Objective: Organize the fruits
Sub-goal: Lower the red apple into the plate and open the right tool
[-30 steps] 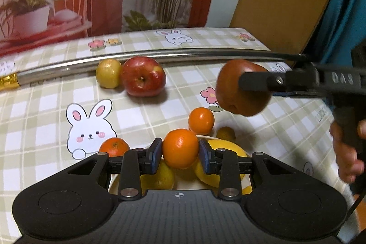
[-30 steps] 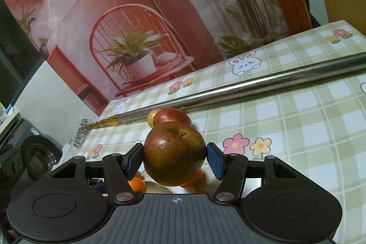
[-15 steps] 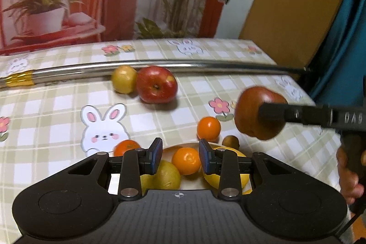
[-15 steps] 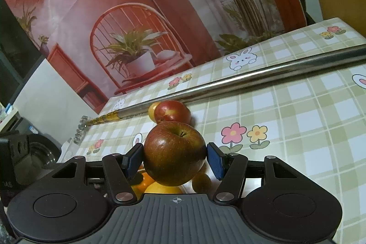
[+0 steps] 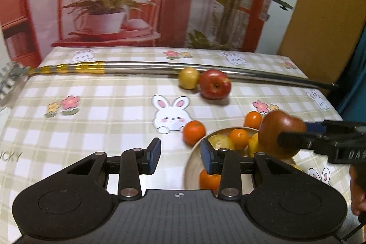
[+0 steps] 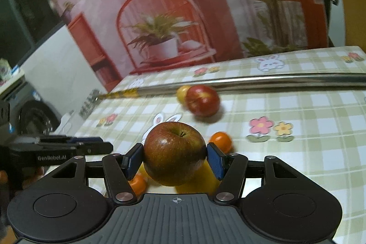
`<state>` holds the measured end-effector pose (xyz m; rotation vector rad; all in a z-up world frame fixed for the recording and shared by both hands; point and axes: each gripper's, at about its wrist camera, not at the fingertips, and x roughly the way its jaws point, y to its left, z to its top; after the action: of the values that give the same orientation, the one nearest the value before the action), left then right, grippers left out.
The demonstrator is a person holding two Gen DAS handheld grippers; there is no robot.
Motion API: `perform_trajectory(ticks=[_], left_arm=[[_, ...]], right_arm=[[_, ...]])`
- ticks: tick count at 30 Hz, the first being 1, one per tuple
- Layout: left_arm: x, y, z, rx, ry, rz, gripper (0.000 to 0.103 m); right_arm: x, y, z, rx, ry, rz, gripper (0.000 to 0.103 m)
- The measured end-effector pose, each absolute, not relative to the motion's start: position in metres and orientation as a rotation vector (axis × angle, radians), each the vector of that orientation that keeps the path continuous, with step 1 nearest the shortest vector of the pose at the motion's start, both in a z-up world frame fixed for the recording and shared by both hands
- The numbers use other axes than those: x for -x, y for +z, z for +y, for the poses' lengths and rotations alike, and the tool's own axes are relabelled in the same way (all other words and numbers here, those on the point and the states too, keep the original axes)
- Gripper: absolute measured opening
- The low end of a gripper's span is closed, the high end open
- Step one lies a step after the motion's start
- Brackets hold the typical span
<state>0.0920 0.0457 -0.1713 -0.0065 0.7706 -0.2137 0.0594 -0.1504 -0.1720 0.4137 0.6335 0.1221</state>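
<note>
Fruit spread over the surface (image 5: 109,107), some gathered in a bowl (image 5: 191,166).
A long rod (image 5: 240,71) lies across the back; an apple (image 5: 215,84) and a smaller fruit (image 5: 188,78) to its left sit touching each other just before it. Nearer, two loose oranges (image 5: 194,131) (image 5: 252,119) flank the bowl's far rim. The bowl holds several fruits, and another apple (image 6: 174,151) hangs over it.

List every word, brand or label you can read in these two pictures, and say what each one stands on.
"GenRobot.AI": on the side of the left gripper, in the right wrist view.
"DA", cut off and blurred: on the side of the right gripper, which holds the dark apple.
"UCKY", cut off by the frame edge: printed on the tablecloth.
No other text shows.
</note>
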Motion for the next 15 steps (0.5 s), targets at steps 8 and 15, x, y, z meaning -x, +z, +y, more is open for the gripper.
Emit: perform_trajectory(ticks=[8, 15], left_arm=[[-0.067, -0.17, 0.064, 0.034, -0.167, 0.728, 0.047], [-0.056, -0.173, 0.074, 0.089, -0.171, 0.71, 0.047]], right_arm=[[-0.067, -0.18, -0.104, -0.291, 0.159, 0.712, 0.056], [-0.07, -0.188, -0.075, -0.131, 0.156, 0.739, 0.056]])
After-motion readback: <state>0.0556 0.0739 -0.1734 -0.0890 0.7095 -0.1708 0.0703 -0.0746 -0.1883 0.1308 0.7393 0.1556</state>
